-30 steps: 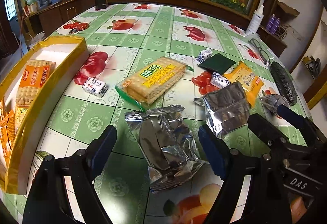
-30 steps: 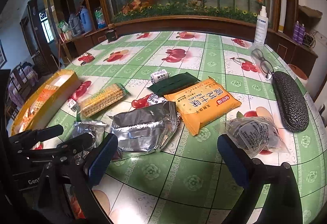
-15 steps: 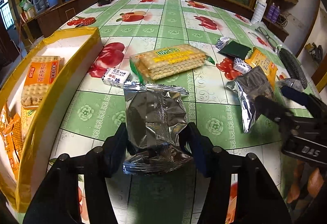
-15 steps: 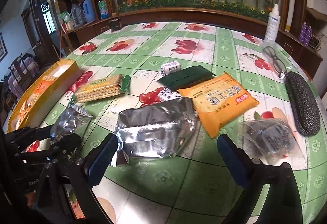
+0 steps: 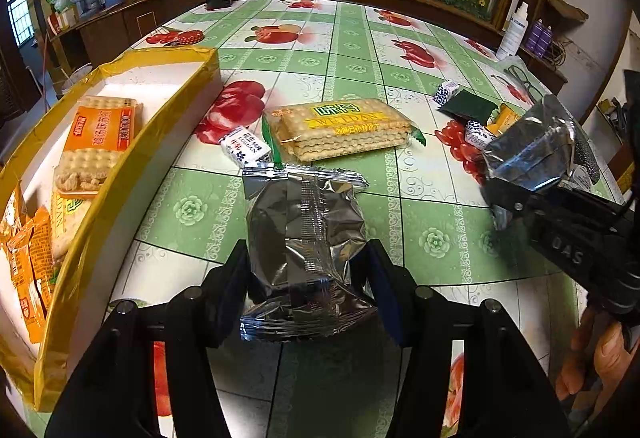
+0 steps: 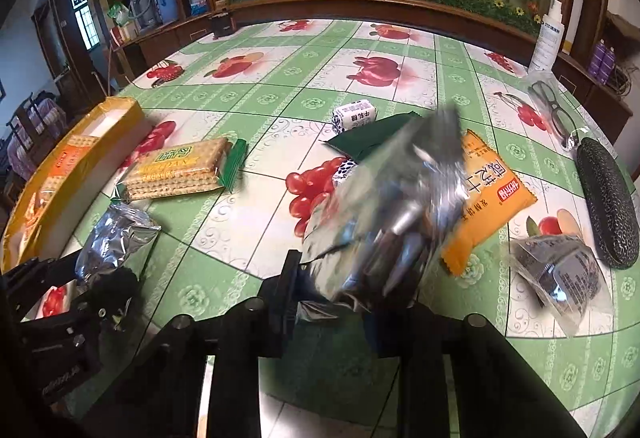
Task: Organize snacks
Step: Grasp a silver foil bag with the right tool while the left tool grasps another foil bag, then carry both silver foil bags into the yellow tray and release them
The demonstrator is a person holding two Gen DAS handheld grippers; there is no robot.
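Note:
My left gripper [image 5: 306, 278] is shut on a silver foil snack bag [image 5: 306, 238] and holds it above the table. My right gripper [image 6: 340, 294] is shut on a second, larger silver foil bag [image 6: 392, 214], lifted and blurred; that bag also shows in the left wrist view [image 5: 532, 146]. A yellow-rimmed tray [image 5: 132, 158] at the left holds an orange cracker pack [image 5: 100, 134]. A yellow-green cracker pack [image 5: 344, 128], small white candies [image 5: 246, 150], a dark green packet [image 6: 368, 136] and an orange snack bag [image 6: 488, 194] lie on the table.
A black glasses case [image 6: 606, 198], a pair of glasses [image 6: 554, 110] and a clear bag of dark snacks [image 6: 560, 278] lie at the right. A white spray bottle [image 6: 548, 38] stands at the far right edge. The tablecloth [image 6: 280, 86] is green with fruit prints.
My left gripper closed on the small foil bag and lifted it. My right gripper closed on the larger foil bag and raised it off the table.

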